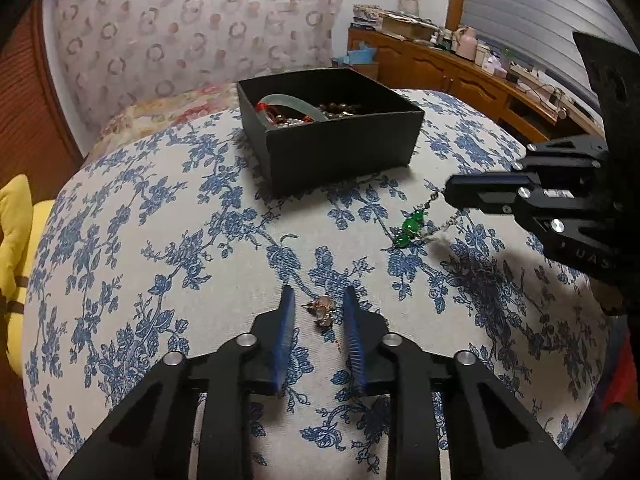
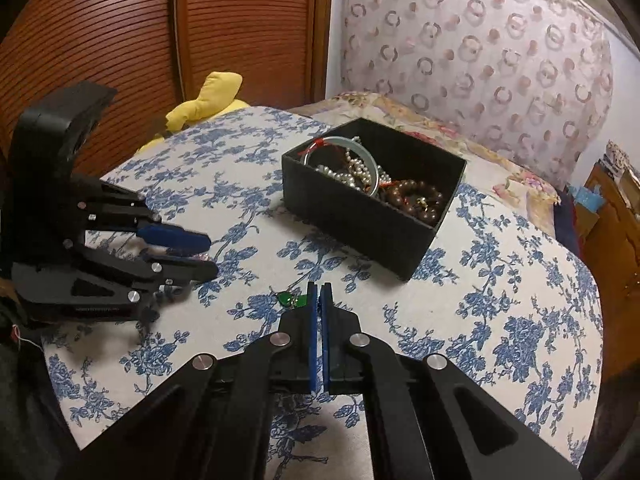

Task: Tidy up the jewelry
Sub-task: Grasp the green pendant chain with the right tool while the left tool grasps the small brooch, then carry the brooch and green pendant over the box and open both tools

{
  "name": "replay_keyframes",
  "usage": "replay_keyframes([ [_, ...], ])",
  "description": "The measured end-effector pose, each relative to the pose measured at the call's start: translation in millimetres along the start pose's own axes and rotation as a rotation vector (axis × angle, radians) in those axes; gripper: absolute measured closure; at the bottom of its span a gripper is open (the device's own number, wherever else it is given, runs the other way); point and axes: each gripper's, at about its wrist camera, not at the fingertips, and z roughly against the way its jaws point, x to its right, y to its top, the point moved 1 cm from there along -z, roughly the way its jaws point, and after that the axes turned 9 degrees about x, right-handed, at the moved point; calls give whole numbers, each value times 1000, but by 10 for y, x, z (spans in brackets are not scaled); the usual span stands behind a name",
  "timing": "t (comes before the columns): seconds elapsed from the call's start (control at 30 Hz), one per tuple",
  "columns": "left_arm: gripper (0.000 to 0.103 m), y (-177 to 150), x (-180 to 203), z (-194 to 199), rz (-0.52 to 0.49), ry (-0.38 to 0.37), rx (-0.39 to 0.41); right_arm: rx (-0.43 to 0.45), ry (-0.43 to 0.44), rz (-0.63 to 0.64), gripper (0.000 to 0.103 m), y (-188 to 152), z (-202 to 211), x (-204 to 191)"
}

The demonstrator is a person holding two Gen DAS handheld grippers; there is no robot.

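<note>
A black open box (image 1: 340, 152) (image 2: 360, 216) holds a pale jade bangle (image 1: 292, 102) (image 2: 370, 160), pearls and brown beads. A small rose-gold piece (image 1: 322, 312) lies on the floral cloth between the fingertips of my left gripper (image 1: 320, 300) (image 2: 208, 256), which is open around it. A green-bead necklace (image 1: 410, 226) (image 2: 292, 300) with a thin chain lies to the right. My right gripper (image 2: 319, 290) (image 1: 450, 196) is shut, its tips at the necklace's chain; whether the chain is pinched is hidden.
The table (image 1: 160, 240) (image 2: 500, 300) has a blue floral cloth. A yellow cushion (image 1: 16, 232) (image 2: 208, 100) lies off its left side. A patterned bed headboard (image 1: 192, 28) and a cluttered wooden sideboard (image 1: 460, 68) stand behind.
</note>
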Motion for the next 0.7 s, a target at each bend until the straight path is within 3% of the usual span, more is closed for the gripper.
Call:
replay_keyframes([
  [0.17,91,-6,-7,6,-13,-5,13,54,3,-32,101,122,168,84],
  [0.2,99,-3,-7,5,-10,-16,11,62,5,-32,101,148,198,93],
  [0.7,98,369,-104,323,33,-34,140,158,-25,9,101,540,533,90],
])
